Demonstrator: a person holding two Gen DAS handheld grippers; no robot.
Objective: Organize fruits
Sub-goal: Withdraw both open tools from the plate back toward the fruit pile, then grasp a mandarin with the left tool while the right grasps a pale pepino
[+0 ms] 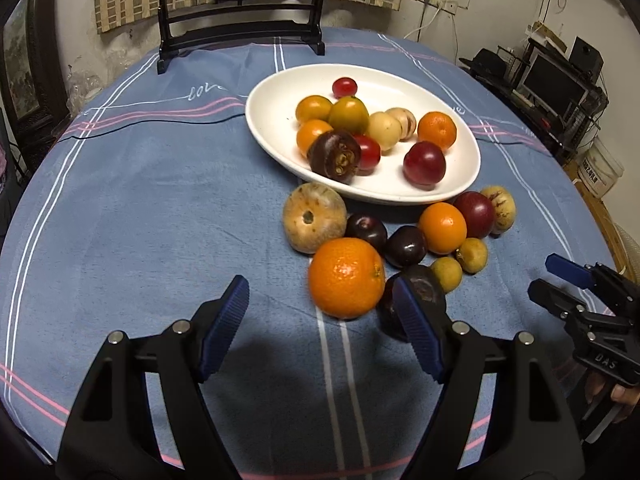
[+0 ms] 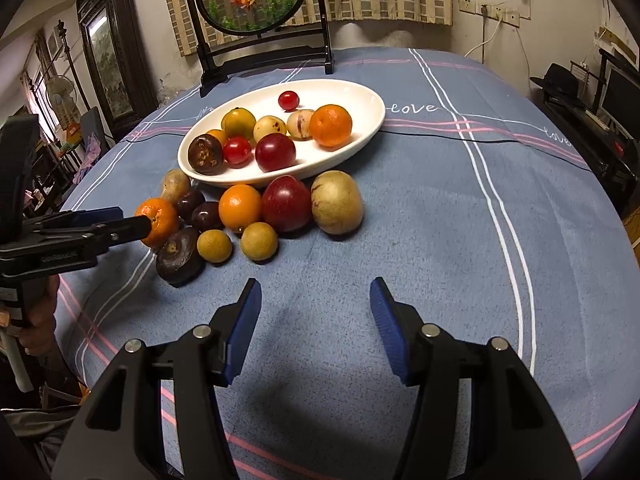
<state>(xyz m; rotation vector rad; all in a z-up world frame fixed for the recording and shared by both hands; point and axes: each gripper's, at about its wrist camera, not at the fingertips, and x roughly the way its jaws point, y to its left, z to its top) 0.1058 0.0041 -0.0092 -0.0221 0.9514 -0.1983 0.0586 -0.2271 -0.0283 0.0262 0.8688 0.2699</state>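
Observation:
A white oval plate (image 1: 276,92) (image 2: 370,118) holds several fruits, among them a mandarin, a red plum and a cherry tomato. On the blue cloth in front of it lies a cluster: a big orange (image 1: 346,278) (image 2: 160,220), dark plums, a dark mangosteen (image 2: 178,256), two longans, a red fruit (image 2: 286,202) and a pale melon-like fruit (image 2: 336,202). My left gripper (image 1: 320,284) (image 2: 134,218) is open, and the orange sits just ahead between its fingertips, nearer the right one, untouched. My right gripper (image 2: 316,284) (image 1: 554,280) stands open over bare cloth, right of the cluster.
A round fish picture on a black stand (image 1: 240,20) (image 2: 256,4) rises behind the plate. A tan round fruit (image 1: 314,218) lies left of the cluster. Shelves with electronics (image 1: 560,80) stand beyond the table's right edge. A hand (image 2: 38,320) holds the left gripper.

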